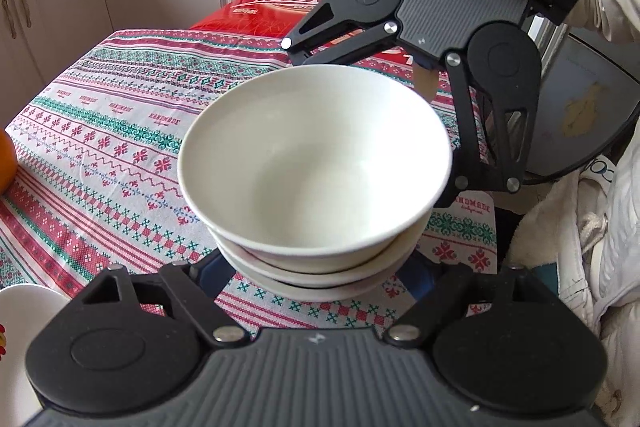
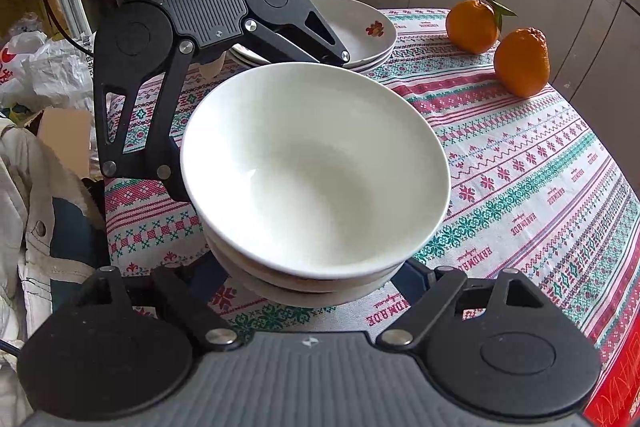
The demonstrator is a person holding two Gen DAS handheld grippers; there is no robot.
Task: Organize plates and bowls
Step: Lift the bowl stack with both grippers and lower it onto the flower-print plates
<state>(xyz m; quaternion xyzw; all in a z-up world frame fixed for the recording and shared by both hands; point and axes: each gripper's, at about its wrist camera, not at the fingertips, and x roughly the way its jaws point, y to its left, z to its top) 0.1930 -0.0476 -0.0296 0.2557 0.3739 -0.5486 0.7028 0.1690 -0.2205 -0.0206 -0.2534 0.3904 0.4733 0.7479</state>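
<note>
While both grippers (image 1: 316, 267) (image 2: 312, 271) spread wide around the stacked white bowls (image 1: 316, 163), patterned plates (image 2: 360, 31) sit nested at twelve o'clock.

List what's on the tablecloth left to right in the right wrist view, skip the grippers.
Stack of white bowls → stack of flower-print plates, farther back → stemmed orange → second orange → red box at the bottom right edge.
</note>
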